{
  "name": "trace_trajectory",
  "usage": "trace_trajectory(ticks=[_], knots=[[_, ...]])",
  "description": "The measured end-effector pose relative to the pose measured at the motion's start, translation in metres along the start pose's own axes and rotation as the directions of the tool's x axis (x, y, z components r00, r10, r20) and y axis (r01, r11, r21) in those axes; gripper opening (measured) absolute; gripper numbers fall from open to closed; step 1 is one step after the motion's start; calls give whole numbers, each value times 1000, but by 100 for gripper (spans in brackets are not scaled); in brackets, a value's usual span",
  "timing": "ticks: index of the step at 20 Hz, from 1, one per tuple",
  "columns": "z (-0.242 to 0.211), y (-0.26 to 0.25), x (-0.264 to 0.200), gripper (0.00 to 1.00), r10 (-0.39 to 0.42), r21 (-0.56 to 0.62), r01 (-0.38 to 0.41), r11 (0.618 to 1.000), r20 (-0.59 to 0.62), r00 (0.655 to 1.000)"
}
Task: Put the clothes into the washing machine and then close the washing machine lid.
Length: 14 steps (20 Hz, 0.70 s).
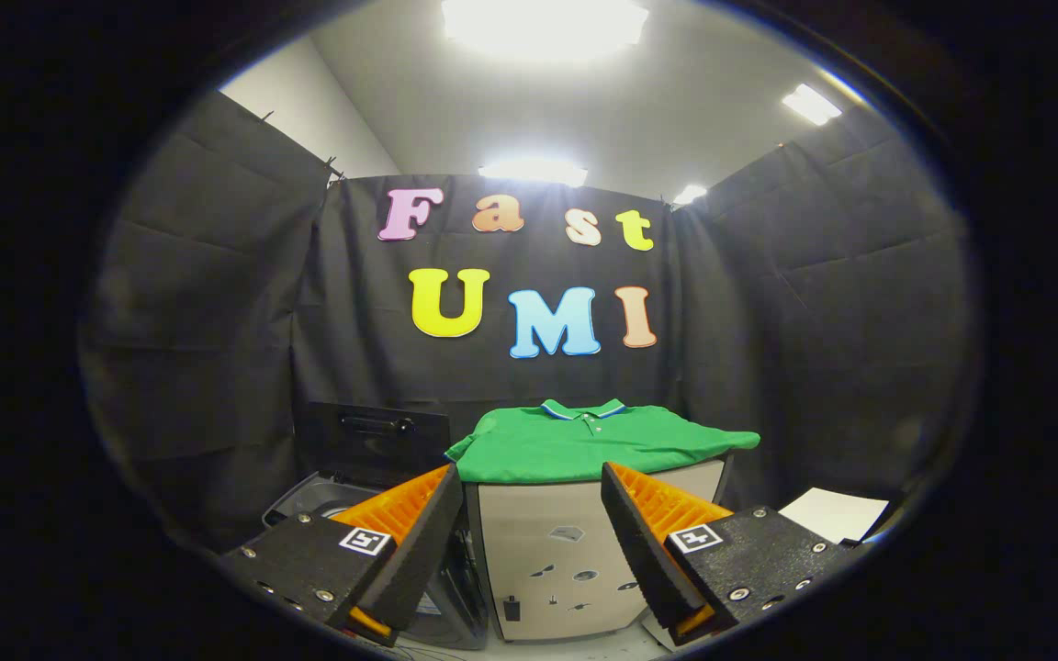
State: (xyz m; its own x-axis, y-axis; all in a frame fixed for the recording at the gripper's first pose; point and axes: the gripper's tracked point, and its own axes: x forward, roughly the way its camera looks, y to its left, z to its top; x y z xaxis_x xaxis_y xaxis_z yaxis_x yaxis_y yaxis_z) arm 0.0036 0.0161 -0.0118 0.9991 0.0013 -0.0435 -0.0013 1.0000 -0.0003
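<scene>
A green polo shirt [584, 442] with a striped collar lies spread flat on top of a pale box-like stand [552, 551], well beyond my fingers. Left of the stand sits the washing machine [327, 500], dark grey, with its black lid [373, 442] standing raised behind the opening. My gripper [534, 542] is open, its two fingers spread wide with nothing between them, and it looks at the front of the stand from below the shirt's level.
Black cloth walls close the booth behind and on both sides. A white sheet [837, 512] lies low at the right, past my right finger. Small dark marks and a little black piece dot the stand's front face.
</scene>
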Motion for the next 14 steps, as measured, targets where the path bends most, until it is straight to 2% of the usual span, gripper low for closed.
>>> trace_trajectory(ticks=[7, 14], knots=[[12, 9, 19, 94, 17, 44, -17, 999, 7, 1000], [41, -10, 59, 94, -30, 43, 29, 999, 20, 999]])
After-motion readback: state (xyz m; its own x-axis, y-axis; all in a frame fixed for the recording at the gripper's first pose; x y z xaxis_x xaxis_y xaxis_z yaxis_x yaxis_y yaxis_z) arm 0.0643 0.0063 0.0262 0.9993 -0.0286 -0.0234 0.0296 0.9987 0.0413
